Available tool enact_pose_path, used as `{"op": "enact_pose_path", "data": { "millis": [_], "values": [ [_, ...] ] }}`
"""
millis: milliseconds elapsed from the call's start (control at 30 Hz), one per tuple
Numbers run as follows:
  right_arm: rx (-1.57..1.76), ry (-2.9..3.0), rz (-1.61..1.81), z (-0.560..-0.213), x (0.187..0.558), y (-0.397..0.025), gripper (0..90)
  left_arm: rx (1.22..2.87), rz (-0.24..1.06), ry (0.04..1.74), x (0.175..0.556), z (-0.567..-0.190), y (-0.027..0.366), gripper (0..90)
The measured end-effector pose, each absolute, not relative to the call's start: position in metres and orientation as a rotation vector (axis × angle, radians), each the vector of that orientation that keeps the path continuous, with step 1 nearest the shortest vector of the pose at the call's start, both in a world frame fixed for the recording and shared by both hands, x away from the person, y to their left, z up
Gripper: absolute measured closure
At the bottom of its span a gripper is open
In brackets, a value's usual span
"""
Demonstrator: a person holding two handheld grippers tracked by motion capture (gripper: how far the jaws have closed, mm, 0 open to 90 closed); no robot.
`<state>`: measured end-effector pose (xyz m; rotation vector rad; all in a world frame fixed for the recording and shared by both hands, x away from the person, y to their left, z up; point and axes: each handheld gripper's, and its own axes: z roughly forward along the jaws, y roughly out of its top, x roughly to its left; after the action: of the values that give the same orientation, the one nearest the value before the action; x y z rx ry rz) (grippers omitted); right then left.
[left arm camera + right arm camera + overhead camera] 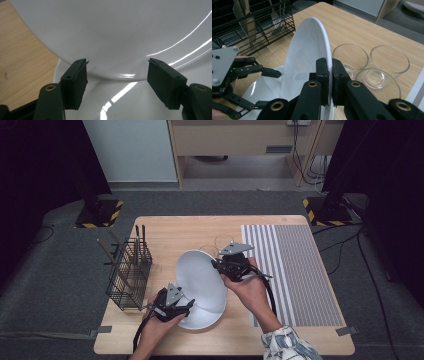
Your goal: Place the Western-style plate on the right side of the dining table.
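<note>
at the far left of the wooden worktop (165, 227) stands a black wire rack (129, 274) with utensils upright in it; in the right gripper view the same rack (254, 22) shows a wooden handle and a metal spoon inside. just right of the rack, near the front edge, the left claw (186, 306) is released, its jaws spread wide over the near rim of a lower white plate (200, 319) that lies flat on the worktop. in the left gripper view the left claw (117, 80) has its two black jaws well apart, the flat lower white plate (120, 105) beneath them and the glossy underside of a tilted white plate (112, 32) just ahead; neither jaw clamps anything. the tilted white plate (201, 280) stands on edge, its lower rim resting in the lower plate, leaning toward the left. to its right the right claw (218, 265) is clenched on that plate's upper right rim; in the right gripper view the right claw (330, 80) pinches the thin rim of the tilted white plate (304, 57) between its jaws. beyond, three clear glass bowls (372, 65) sit clustered on the worktop, touching or nearly so. farthest right lies a grey striped mat (295, 270).
</note>
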<state>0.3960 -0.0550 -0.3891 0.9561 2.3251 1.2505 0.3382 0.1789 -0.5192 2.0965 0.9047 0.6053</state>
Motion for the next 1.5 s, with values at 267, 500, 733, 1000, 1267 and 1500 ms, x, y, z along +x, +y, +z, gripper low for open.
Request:
{"op": "enact_pose_path", "data": {
  "millis": [267, 500, 733, 1000, 1267, 1500],
  "values": [
    [0.933, 2.317, 1.213, -0.384, 0.395, -0.049, 86.2, 2.118, 0.625, 0.926, 0.339, -0.526, 0.170, 30.6],
    [0.911, 2.322, 1.244, -0.381, 0.392, -0.045, 84.8, 2.110, 0.627, 0.931, 0.339, -0.526, 0.170, 31.2],
    [0.899, 2.349, 1.235, -0.380, 0.388, -0.042, 77.7, 2.102, 0.627, 0.937, 0.339, -0.527, 0.170, 31.1],
    [0.897, 2.395, 1.226, -0.383, 0.385, -0.038, 76.1, 2.100, 0.635, 0.936, 0.339, -0.527, 0.170, 30.9],
    [0.890, 2.475, 1.160, -0.402, 0.381, -0.029, 79.1, 2.101, 0.639, 0.942, 0.339, -0.527, 0.171, 30.1],
    [0.934, 2.479, 1.228, -0.401, 0.383, -0.029, 82.4, 2.103, 0.648, 0.952, 0.339, -0.526, 0.171, 28.9]
  ]
}}
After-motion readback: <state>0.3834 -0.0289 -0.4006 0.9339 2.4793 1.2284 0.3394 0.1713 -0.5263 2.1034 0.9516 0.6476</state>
